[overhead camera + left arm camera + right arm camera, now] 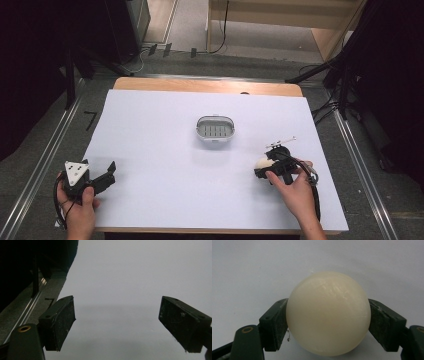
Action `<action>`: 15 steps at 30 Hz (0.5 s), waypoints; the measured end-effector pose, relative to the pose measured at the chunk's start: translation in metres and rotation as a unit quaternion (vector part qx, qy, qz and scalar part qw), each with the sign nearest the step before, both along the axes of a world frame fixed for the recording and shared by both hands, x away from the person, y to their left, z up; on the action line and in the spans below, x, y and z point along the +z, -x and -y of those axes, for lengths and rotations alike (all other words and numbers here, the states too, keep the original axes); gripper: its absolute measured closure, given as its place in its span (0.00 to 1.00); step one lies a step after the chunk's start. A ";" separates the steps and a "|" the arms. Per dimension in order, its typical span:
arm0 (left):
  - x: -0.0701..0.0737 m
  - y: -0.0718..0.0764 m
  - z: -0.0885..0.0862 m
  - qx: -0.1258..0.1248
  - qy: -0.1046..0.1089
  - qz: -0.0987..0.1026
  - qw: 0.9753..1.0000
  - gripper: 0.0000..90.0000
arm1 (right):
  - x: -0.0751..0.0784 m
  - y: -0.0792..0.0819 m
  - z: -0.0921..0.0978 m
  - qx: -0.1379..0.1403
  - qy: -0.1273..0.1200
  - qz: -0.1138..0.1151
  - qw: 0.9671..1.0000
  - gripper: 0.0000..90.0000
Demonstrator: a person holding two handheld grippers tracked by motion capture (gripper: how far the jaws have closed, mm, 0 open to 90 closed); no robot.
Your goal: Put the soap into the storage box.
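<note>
A cream, rounded soap-like lump (328,313) sits between the two black jaws of my right gripper (328,322), which is shut on it. In the high view the same cream lump (263,162) shows at the tip of the right gripper (266,167), low over the right part of the white sheet. A grey oval dish with a slotted floor (215,127) stands at the middle of the table, apart from both grippers. My left gripper (106,175) rests at the front left, open; in its own view the left gripper (117,323) has only bare white sheet between its jaws.
The white sheet (165,165) covers most of the wooden table (200,86). Metal rails run along the floor at both sides. Cables and dark stands lie beyond the far edge and at the right.
</note>
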State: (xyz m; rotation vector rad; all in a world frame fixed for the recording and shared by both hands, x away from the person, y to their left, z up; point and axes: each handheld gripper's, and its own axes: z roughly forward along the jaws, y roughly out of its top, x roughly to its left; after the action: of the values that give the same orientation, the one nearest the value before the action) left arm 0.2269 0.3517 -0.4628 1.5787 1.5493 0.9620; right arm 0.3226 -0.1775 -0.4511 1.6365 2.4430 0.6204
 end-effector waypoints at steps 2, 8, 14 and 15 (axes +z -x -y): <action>0.000 0.000 -0.001 0.001 0.002 -0.001 1.000 0.16 | 0.000 0.001 0.000 -0.001 -0.001 0.004 1.000 0.27; 0.000 0.000 -0.001 0.002 0.002 -0.001 1.000 0.16 | 0.006 0.003 0.002 0.006 -0.008 0.010 1.000 0.28; 0.000 -0.001 0.000 0.002 0.002 -0.002 1.000 0.16 | 0.011 0.002 -0.002 0.016 -0.006 0.009 1.000 0.28; 0.000 -0.001 0.000 0.000 0.002 -0.002 1.000 0.16 | 0.012 0.002 -0.003 0.018 -0.004 0.010 1.000 0.28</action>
State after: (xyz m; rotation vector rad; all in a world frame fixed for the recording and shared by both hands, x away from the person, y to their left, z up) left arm 0.2277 0.3518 -0.4630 1.5790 1.5532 0.9569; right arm 0.3206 -0.1746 -0.4395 1.5839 2.4649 0.6479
